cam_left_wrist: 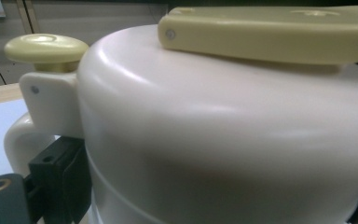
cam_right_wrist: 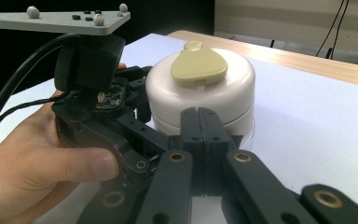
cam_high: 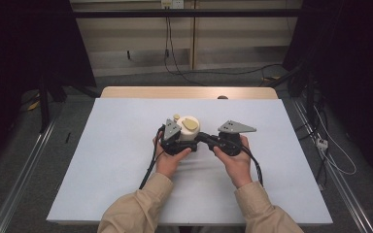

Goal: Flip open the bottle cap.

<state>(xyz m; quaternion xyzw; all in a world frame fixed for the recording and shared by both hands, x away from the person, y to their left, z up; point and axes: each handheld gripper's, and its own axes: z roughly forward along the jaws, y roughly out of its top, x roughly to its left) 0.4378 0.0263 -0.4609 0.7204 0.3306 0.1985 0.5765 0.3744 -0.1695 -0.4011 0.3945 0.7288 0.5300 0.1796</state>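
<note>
The left gripper (cam_high: 182,141) is black plastic with a grey three-cornered plate on top, and its jaws stand apart around the white pot (cam_high: 188,130): in the left gripper view one black jaw lies against the pot's wall at the lower left and the tip of the other peeks in at the lower right corner. Whether they press on the pot I cannot tell. The right gripper (cam_right_wrist: 200,122) has its two black jaws pressed flat together, with nothing between them, their tips just in front of the pot's side.

The pot sits near the middle of the table (cam_high: 102,160), which is covered by a smooth pale blue-white sheet, with a strip of light wood along the far edge. It is round, smooth and glossy, with a domed top.

The right gripper view shows a flat, pear-shaped yellowish tab (cam_right_wrist: 198,68) lying on the lid, and the left hand (cam_right_wrist: 32,158) wrapped round the left gripper, thumb forward. The left gripper view shows, close up, a curved white handle (cam_left_wrist: 21,140) on the pot's side, a round yellowish knob (cam_left_wrist: 45,48) above it, and small screws in the plastic. The high view shows both beige sleeves and the right hand (cam_high: 234,162).
</note>
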